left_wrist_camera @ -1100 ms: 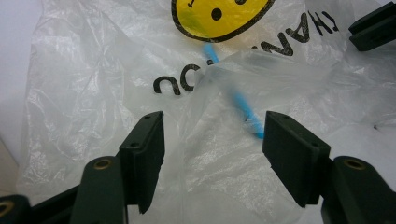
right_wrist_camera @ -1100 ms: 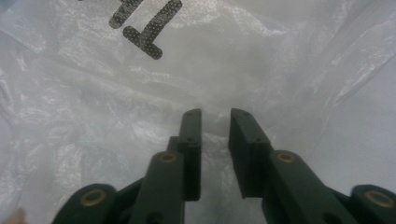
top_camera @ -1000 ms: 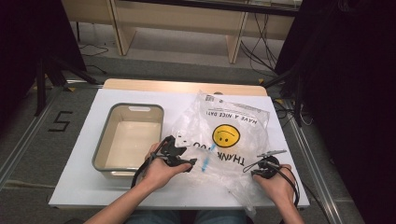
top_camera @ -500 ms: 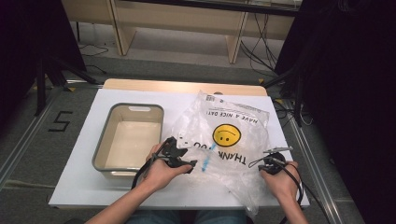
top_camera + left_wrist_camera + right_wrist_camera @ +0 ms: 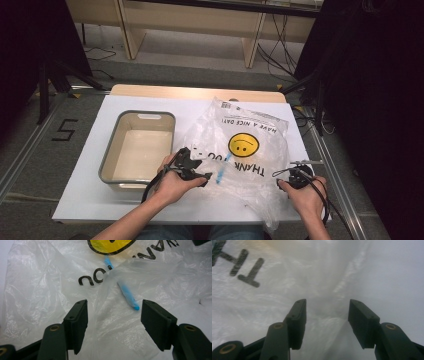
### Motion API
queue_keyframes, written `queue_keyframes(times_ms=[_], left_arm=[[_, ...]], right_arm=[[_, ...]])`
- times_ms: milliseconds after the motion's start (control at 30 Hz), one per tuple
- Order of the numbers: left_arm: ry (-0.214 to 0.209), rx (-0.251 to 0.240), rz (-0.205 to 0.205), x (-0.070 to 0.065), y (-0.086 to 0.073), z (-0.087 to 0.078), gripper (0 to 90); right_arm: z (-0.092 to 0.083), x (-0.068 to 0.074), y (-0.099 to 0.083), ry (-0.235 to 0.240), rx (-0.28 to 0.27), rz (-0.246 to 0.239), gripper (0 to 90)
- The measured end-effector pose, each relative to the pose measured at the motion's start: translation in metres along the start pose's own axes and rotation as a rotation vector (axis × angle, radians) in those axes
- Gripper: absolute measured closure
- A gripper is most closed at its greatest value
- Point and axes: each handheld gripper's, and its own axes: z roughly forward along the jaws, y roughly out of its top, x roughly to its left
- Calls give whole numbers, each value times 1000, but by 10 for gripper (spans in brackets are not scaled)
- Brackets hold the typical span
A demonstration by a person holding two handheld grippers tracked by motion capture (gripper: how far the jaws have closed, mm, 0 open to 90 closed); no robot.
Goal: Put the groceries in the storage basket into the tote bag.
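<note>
A crumpled clear plastic bag (image 5: pixel 240 150) with a yellow smiley face and black lettering lies on the white table (image 5: pixel 85 200). Inside it is a thin blue item (image 5: pixel 220 176), which lies just ahead of the jaws (image 5: pixel 127 293) in the left gripper view. My left gripper (image 5: pixel 206 177) (image 5: pixel 113 307) hovers open over the bag's near left part with only film below it. My right gripper (image 5: pixel 286 176) (image 5: pixel 327 307) is at the bag's near right edge. Its jaws have just been opening, and a raised fold of the bag (image 5: pixel 322 290) runs between them without the pads pressing on it.
A grey-rimmed beige tub (image 5: pixel 107 165) stands left of the bag, close to my left hand. Wooden furniture legs (image 5: pixel 132 30) stand on the floor behind the table. A "5" mark (image 5: pixel 65 130) is on the floor at left, and dark drapes flank both sides.
My right hand has shifted slightly to the right at the bag's edge. The left hand and the bag have stayed where they were.
</note>
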Motion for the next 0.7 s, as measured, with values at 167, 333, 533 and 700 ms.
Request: queue_keyframes(times_ms=[167,333,533,700], left_arm=[[2,-3,-5,0,0,-1,383],[3,-2,-7,1,0,-1,382],[3,0,-6,1,0,0,382],[8,10,-4,-1,0,1,364]], right_arm=[[-3,-7,-1,0,-1,33,475],[5,1,-4,54,69,14,596],[5,4,-2,54,97,-50,889],[5,-6,4,10,89,-74,900]])
